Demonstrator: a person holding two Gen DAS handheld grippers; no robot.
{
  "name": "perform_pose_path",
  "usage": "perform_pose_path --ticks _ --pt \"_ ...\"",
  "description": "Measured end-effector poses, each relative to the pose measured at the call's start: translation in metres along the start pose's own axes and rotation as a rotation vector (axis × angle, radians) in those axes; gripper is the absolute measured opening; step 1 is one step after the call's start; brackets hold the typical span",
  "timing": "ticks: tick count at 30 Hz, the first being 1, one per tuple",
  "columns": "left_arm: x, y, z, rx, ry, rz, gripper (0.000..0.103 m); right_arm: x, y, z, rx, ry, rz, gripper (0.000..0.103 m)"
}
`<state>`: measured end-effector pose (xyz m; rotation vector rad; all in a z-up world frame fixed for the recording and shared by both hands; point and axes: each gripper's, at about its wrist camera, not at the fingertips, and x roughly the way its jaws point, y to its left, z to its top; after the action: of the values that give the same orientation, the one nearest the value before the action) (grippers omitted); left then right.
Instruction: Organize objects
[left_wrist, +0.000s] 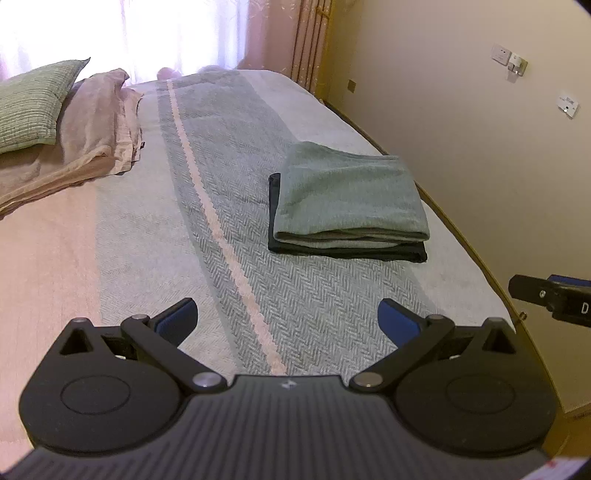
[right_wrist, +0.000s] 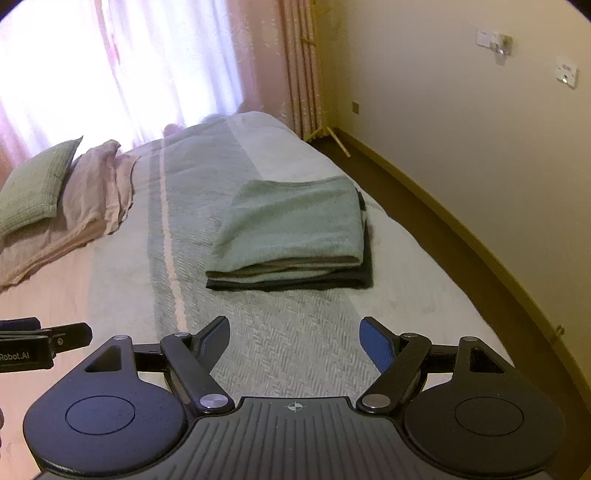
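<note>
Folded towel (left_wrist: 351, 199) fold-edge toward claws

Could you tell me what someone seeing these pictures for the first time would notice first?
Probably the folded green towel lying on a dark folded cloth, stacked toward the right side of the striped bedspread. Next, the two open claws in the foreground: the left claw and the right claw, both empty and short of the stack. At the far left, a green pillow rests on crumpled pink bedding below the bright curtained window.
</note>
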<state>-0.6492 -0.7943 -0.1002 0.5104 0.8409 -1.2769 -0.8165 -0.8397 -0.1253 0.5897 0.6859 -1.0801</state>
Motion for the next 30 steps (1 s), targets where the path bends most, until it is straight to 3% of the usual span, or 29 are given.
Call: perform_pose_path --ticks 14,30 --pt "0.016 -0.044 0.007 0.039 0.014 0.019 0.102 0.008 -0.028 0.010 -0.070 0.008 -0.003 0.075" --pt "0.026 -0.061 0.015 0.068 0.025 0.031 0.102 0.016 -0.042 0.015 -0.060 0.031 0.005 0.075"
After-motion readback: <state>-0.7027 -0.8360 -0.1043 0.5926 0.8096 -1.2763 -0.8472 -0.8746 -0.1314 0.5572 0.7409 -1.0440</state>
